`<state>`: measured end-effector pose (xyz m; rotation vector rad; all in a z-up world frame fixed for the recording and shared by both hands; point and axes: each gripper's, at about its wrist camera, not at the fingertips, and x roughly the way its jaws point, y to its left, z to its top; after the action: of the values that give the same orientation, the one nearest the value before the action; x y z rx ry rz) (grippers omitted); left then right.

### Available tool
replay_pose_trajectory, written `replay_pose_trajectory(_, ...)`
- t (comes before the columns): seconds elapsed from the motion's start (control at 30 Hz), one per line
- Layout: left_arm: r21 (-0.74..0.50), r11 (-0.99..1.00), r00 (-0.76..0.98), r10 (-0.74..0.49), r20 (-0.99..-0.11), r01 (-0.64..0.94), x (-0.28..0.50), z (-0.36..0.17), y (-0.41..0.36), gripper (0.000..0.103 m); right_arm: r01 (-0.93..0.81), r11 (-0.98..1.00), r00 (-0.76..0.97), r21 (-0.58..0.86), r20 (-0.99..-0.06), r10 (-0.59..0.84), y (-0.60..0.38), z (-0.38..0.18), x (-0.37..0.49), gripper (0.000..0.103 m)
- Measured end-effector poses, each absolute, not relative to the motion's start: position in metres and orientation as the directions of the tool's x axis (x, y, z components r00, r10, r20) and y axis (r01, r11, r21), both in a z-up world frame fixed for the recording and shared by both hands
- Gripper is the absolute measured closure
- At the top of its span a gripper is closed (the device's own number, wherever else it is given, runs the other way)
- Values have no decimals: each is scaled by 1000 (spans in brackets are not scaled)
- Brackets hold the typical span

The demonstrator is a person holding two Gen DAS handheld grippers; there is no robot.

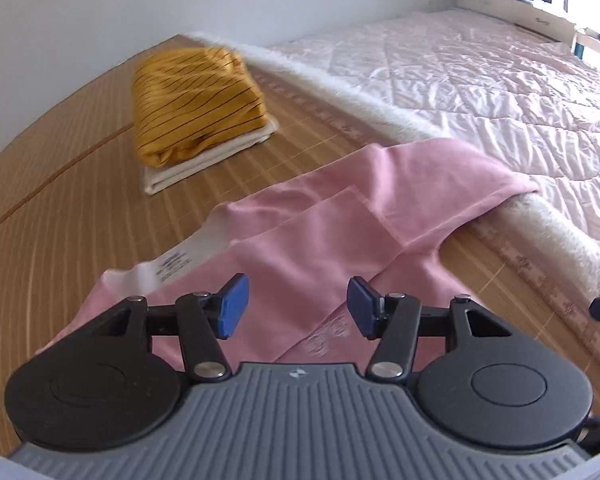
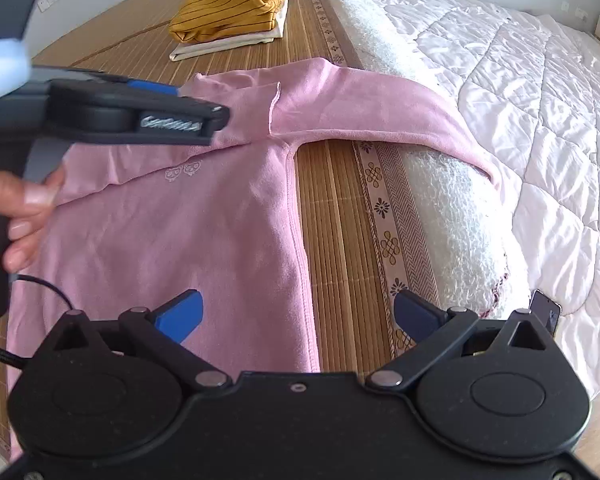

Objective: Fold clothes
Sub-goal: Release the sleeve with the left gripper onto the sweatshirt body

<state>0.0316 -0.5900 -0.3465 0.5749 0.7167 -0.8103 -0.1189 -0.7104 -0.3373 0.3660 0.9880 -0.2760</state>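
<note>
Below both spread grippers — pink shirt, flat.

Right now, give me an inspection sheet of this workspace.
Surface: bamboo mat on the bed, patterned border at its edge.
Job's things: pink top spread on the mat, one sleeve draped over the white roll; other sleeve folded across the chest.
Clutter: folded yellow striped garment on a folded white one; phone.
Grippers: left gripper open above the top; right gripper open over its side seam.
Cables: black cable by the left gripper.
Surroundings: pink quilt, wall, window.
</note>
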Motion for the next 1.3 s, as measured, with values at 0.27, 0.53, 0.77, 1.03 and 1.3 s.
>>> replay_pose_trajectory(0.27,184,762,532,-239,-812,621,116,-366,-505,41,311,937,550,158,-834,-42,-700,-327,-80,1)
replay_pose_trajectory(0.53,237,728,546,-219,-808,643,118,-379,-459,39,225,960,588,164,-809,0,-692,-316,-21,1)
replay_pose_trajectory(0.77,196,720,529,-271,-804,666,126,-382,-439,31,136,978,606,155,-795,41,-678,-323,25,1)
replay_pose_trajectory(1.03,163,660,496,-356,-792,733,98,-358,-436,32,226,970,588,90,-807,-62,-708,-323,45,11)
replay_pose_trajectory(1.3,271,548,508,-343,-790,791,74,-384,-466,32,402,880,527,254,-850,4,-762,-349,72,47)
